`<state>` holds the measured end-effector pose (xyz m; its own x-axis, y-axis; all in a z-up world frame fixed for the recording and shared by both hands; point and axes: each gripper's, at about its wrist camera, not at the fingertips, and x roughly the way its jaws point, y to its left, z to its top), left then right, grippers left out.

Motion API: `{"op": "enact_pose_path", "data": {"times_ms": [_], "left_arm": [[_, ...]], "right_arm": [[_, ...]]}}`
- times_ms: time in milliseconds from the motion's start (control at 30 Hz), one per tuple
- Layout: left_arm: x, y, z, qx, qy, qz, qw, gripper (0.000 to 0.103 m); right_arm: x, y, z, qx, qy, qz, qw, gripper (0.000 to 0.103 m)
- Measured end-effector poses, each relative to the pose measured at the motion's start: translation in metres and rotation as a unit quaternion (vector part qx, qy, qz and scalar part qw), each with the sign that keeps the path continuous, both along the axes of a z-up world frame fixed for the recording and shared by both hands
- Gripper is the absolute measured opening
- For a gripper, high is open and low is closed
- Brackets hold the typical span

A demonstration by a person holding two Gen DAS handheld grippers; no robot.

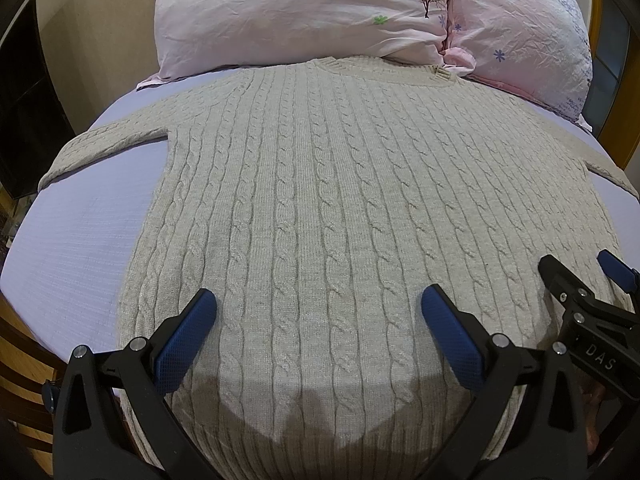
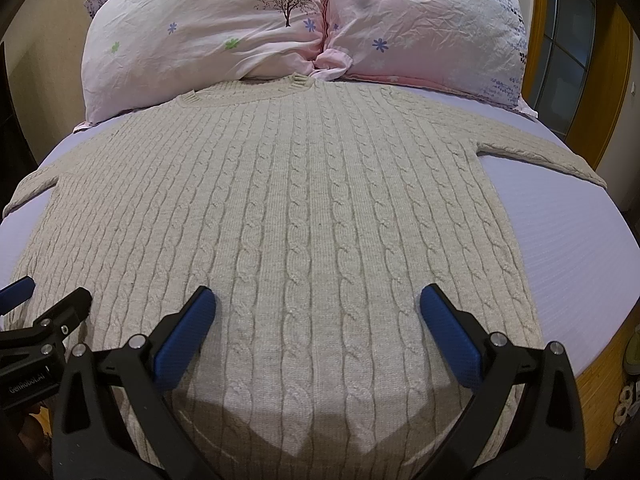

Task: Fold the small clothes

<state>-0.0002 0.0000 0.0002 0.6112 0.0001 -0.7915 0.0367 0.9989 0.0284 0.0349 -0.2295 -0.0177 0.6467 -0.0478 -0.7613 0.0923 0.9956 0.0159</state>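
A bed (image 1: 80, 248) with a pale lilac sheet filled both views, and two pink flowered pillows (image 1: 304, 12) leaned at its far end. Spread flat across the sheet lay a beige cable-knit sweater (image 1: 320, 200), its neckline (image 1: 340, 65) touching the pillows and its hem toward the cameras. One sleeve (image 1: 108, 148) stretched out over the sheet on the left side, and the other sleeve (image 2: 544, 156) ran out on the right.

The left gripper (image 1: 319, 322) was held over the lower part of the sweater, left of the garment's middle, its blue-padded fingers (image 1: 188, 336) spread wide apart with only knit showing between them; it grasped nothing. The right gripper (image 2: 318, 322) was held just beside it, over the lower right part of the sweater, likewise released, its blue pads (image 2: 450, 336) wide apart and empty. Each tool showed at the edge of the other's view, near the sweater's hem. Whether the fingertips touched the knit could not be told. Both cast soft shadows on the fabric near the hem.
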Motion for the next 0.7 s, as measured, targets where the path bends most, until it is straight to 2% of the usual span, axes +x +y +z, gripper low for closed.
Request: {"op": "enact_pose_path", "data": {"times_ms": [700], "left_arm": [[0.0001, 0.0000, 0.0001, 0.000, -0.001, 0.000, 1.0000, 0.102]], "right_arm": [[-0.0010, 0.0002, -0.0016, 0.000, 0.000, 0.000, 1.000, 0.101]]}}
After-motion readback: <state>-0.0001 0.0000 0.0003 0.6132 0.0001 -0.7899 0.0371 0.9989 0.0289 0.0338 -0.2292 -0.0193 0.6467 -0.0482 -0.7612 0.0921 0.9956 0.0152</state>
